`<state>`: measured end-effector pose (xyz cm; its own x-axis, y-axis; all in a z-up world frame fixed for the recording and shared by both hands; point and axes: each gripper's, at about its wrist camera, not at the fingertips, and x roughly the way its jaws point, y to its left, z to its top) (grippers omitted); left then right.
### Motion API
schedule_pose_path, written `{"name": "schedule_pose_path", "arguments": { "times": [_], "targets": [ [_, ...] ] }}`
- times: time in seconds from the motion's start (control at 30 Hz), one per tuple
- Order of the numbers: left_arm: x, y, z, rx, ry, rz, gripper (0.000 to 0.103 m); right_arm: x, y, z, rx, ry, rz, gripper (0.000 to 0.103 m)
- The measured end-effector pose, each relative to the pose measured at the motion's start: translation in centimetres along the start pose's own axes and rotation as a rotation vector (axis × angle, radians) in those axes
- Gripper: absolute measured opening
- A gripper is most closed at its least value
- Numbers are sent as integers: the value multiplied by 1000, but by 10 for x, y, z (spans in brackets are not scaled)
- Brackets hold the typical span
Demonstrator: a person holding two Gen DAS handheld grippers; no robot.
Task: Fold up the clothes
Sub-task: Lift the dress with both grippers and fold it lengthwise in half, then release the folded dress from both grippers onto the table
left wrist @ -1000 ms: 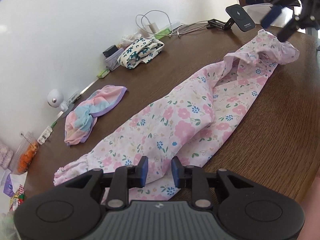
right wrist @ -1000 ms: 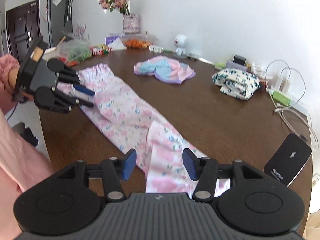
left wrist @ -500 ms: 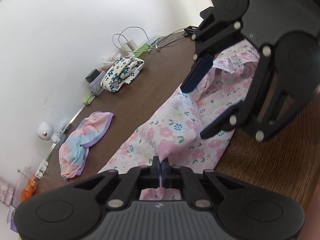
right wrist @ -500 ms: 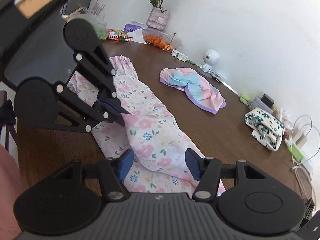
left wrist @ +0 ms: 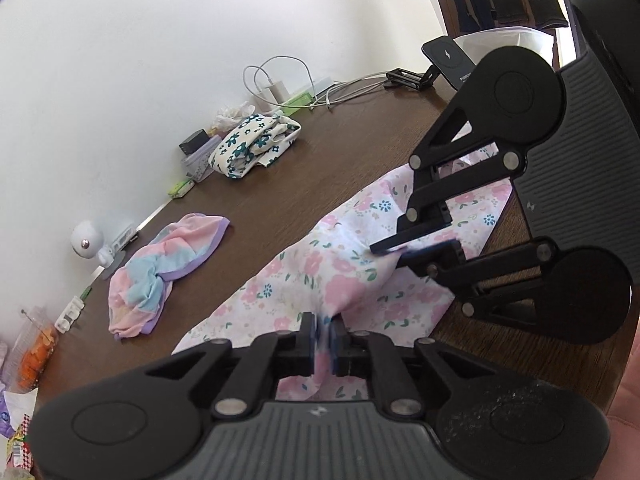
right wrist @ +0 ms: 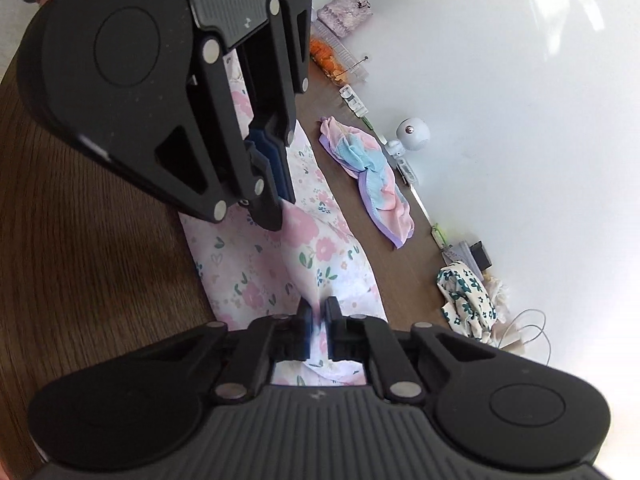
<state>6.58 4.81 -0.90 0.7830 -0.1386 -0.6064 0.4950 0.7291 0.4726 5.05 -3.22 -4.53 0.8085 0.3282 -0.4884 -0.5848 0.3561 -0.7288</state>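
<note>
A pink floral garment [left wrist: 320,272] lies stretched along the brown table [left wrist: 280,184]. In the left wrist view my left gripper [left wrist: 322,334] pinches a raised ridge of its cloth near the table edge; its jaws are opening slightly, with fabric still pressed between the pads. Just beyond it my right gripper [left wrist: 394,250], turned on its side, is shut on the same ridge. The right wrist view shows the right gripper [right wrist: 318,312] clamped on the floral garment [right wrist: 312,248], with the left gripper [right wrist: 276,184] looming close in front.
A pastel pink-and-blue cloth [left wrist: 160,268] and a folded white garment with teal flowers [left wrist: 252,144] lie nearer the wall. Along the wall stand a small white camera [left wrist: 86,242], charger cables [left wrist: 276,84], a phone stand [left wrist: 448,58] and a flower vase [right wrist: 348,12].
The right gripper swept from the garment's far end to just in front of the left one, rolled onto its side and closed on the cloth. The left gripper closed on a fold.
</note>
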Motion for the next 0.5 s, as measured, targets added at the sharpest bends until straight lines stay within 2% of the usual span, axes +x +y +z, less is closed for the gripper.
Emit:
{"name": "schedule_pose_path", "arguments": {
  "times": [0.07,0.33,0.5],
  "targets": [
    [-5,-2,-9,24,2,31,32,-4,-1,0,-13,6,-4,3],
    [-17,-8,-36,158,31,191,39,-17,-17,8,-59,-13,10,2],
    [-14,-12,-45,274,45,230,41,-23,-28,11,-50,-24,15,2]
  ]
}}
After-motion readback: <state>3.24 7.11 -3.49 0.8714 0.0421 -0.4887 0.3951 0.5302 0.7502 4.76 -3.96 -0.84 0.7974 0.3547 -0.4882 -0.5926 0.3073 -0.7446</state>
